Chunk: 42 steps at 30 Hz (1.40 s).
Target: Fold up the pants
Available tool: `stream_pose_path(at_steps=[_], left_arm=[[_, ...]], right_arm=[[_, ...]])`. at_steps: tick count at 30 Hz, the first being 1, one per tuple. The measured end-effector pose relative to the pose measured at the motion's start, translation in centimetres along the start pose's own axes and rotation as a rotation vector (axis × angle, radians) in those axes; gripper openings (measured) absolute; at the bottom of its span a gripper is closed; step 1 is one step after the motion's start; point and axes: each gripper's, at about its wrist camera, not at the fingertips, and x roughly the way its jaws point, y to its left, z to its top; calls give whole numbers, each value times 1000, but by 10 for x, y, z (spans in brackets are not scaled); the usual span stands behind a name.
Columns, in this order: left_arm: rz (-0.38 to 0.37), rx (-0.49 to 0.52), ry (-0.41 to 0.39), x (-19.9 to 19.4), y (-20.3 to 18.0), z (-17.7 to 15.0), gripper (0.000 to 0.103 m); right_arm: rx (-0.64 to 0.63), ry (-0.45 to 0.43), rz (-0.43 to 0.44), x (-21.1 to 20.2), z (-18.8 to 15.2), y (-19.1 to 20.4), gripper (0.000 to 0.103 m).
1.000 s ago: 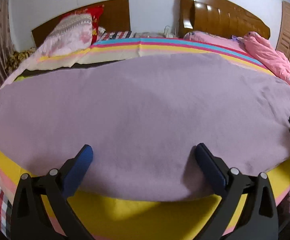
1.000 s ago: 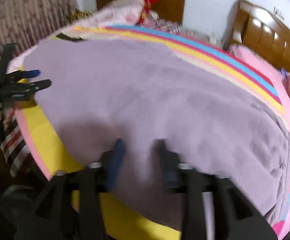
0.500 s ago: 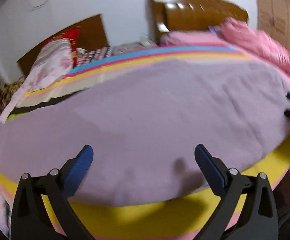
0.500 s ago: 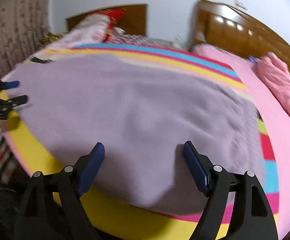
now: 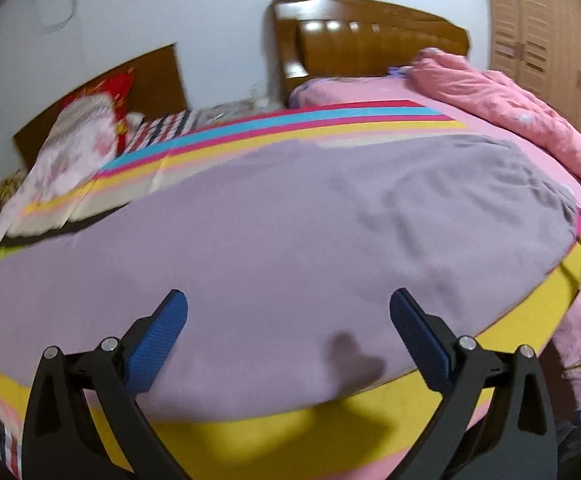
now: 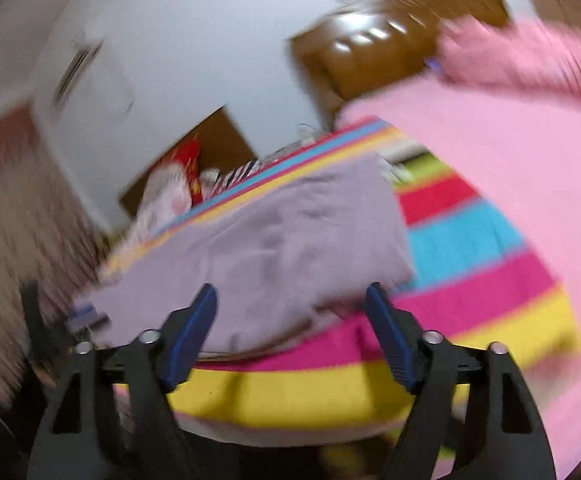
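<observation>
Both tongs, left tongs (image 5: 288, 316) and right tongs (image 6: 290, 312), are gaping wide, gripping nothing; the soft lilac fleece pants (image 5: 290, 232) are lying flat on the striped bed (image 5: 330, 416); a shallow pinch is risking catching one layer only, or the sheet beneath

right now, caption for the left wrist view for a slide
Open left gripper hovers over lilac pants spread flat on a striped bedsheet.

The left gripper (image 5: 288, 322) is a matte black plastic frame: two angular arms, each with triangular cut-outs and a pair of round silver screws near the top. Its fingers (image 5: 156, 342) carry textured blue pads (a fine grid pattern). The right gripper (image 6: 290, 322) is built the same, black with blue pads (image 6: 388, 340) and silver screws.
</observation>
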Motion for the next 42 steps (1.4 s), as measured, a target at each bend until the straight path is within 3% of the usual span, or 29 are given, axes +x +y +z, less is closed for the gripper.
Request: stream_pose_path(at_steps=[5,9,12,13,14,18,20,24,30,36,39,42], left_arm=[[-19,73,107,30,-27,-4,102],[-95,-46,122,37,-11,-8,102],[-76,-25,120,38,-15,-10,102],[-74,-29,120,39,-16,-10,102],[-73,-30,120,39,-18,-11,102],[-41,4,112,32,-24,-5,101],[-33,71,70,21,-38,-4,101],[1,160,71,21,-53,-9,101],[-118,8,125,32,-29,-11,102],[-114,48,110,28,-28,-13,102],[-145,34,120,30,-22,-12,102],[-134,53,104,22,-21,-7,101]], right_arm=[[74,-23,30,7,3,-15,63],[100,-4,41,27,9,-9,61],[106,-17,32,26,9,-9,47],[114,-28,17,24,8,-12,32],[121,-37,13,22,8,-15,27],[24,-79,-50,17,18,3,18],[-8,-80,-105,18,23,10,17],[62,-29,-128,34,14,-14,17],[84,-40,-131,34,11,-18,16],[88,-34,-148,29,8,-15,17],[69,6,-176,28,19,-13,27],[-4,-27,-240,17,37,-5,34]])
